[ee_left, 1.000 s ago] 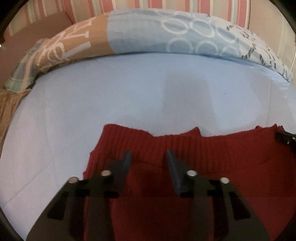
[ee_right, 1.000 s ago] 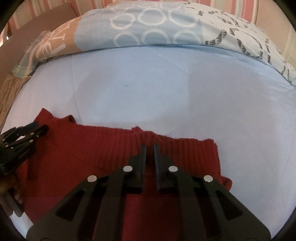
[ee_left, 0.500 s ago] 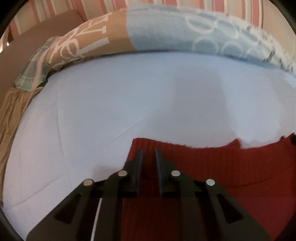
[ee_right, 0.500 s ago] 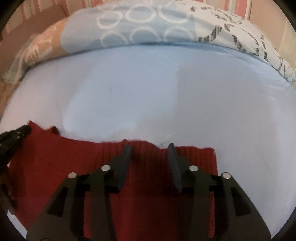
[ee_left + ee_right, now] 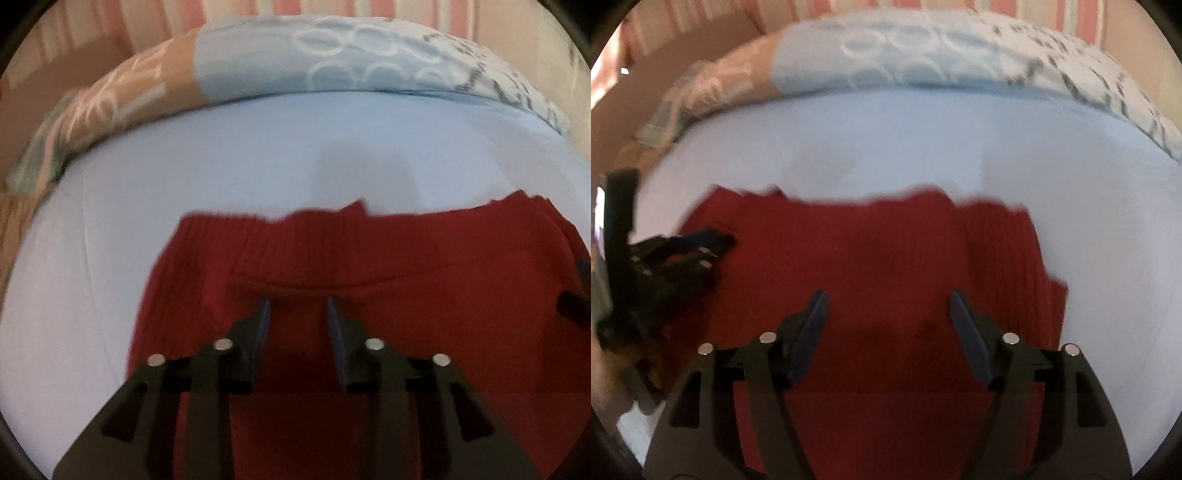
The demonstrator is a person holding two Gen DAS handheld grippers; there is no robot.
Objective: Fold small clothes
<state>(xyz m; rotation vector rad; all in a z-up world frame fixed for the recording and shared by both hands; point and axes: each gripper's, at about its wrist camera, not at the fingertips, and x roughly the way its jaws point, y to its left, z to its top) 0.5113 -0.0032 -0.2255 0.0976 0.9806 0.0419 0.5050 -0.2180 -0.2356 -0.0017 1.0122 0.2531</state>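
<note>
Left claw (image 5: 297, 308) hangs low over the red knit garment (image 5: 369, 280), jaws parted with a moderate gap and nothing between them; bare red knit shows through the gap. Right claw (image 5: 888, 302) likewise over the same garment (image 5: 871, 266), jaws spread wider, released, holding nothing. Left claw also visible at the left margin of the right wrist view (image 5: 713, 243), poised at the garment's left side. Garment lies flat on the pale blue bed sheet (image 5: 258, 147), ribbed band along its far edge, a curved seam or fold line just ahead of the left claw. Far edge uneven, small notch near the middle. Both views motion-blurred, so fine creases cannot be read. Beyond the garment: open sheet, then a patterned quilt (image 5: 332, 66) bunched across the far side of the bed, striped pink wall (image 5: 221, 14) behind. Judgement: between grasps, one fold seemingly laid down and let go, garment not yet compact. Next move likely calls for both claws to drop onto an edge of the knit, pinch through all layers evenly, and carry it over without dragging the lower layer.
</note>
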